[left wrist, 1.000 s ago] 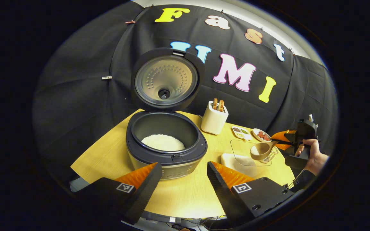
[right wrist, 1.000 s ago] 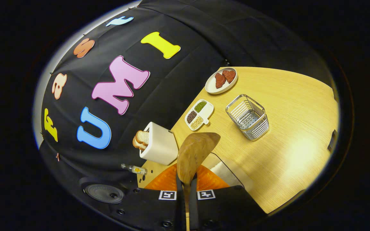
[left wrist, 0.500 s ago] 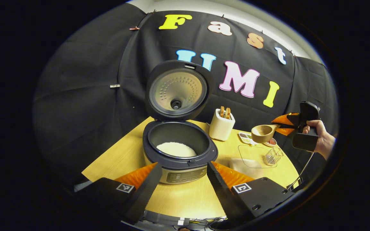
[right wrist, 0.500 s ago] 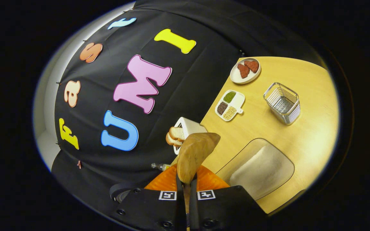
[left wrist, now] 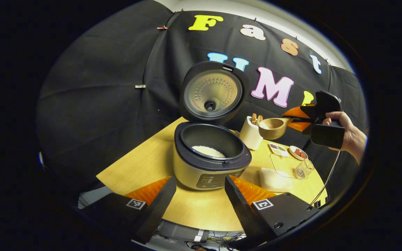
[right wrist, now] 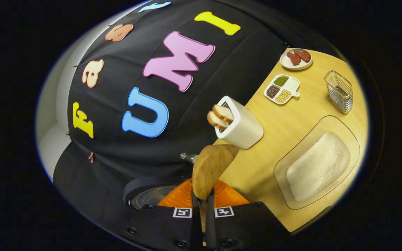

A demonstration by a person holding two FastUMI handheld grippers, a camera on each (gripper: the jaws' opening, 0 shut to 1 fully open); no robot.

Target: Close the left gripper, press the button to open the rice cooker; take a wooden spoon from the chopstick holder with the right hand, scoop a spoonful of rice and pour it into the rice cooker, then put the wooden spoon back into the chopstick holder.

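The rice cooker point(left wrist: 210, 158) stands open on the wooden table point(left wrist: 141, 169), its lid point(left wrist: 212, 91) upright and white rice point(left wrist: 207, 151) in the pot. My left gripper point(left wrist: 199, 181) hovers open in front of the cooker, holding nothing. To the right, a hand point(left wrist: 349, 136) holds my right gripper point(left wrist: 296, 118), shut on the handle of the wooden spoon point(left wrist: 271, 127). The spoon's bowl hangs in the air just right of the cooker; rice in it cannot be made out. In the right gripper view the spoon point(right wrist: 210, 168) sticks out from my right gripper point(right wrist: 202, 196), above the lid's edge point(right wrist: 148, 196).
A white toaster with bread slices point(right wrist: 240, 124) stands beside the cooker. A glass tray of rice point(right wrist: 317, 166), a wire metal holder point(right wrist: 339, 90), a divided dish of beans point(right wrist: 281, 89) and a plate with red pieces point(right wrist: 295, 58) sit on the table point(right wrist: 277, 132). A small bottle point(right wrist: 188, 157) lies by the wall.
The right gripper has lifted the spoon out of the rice tray and carried it up and toward the cooker. The left gripper has drawn back and to the left, still open.
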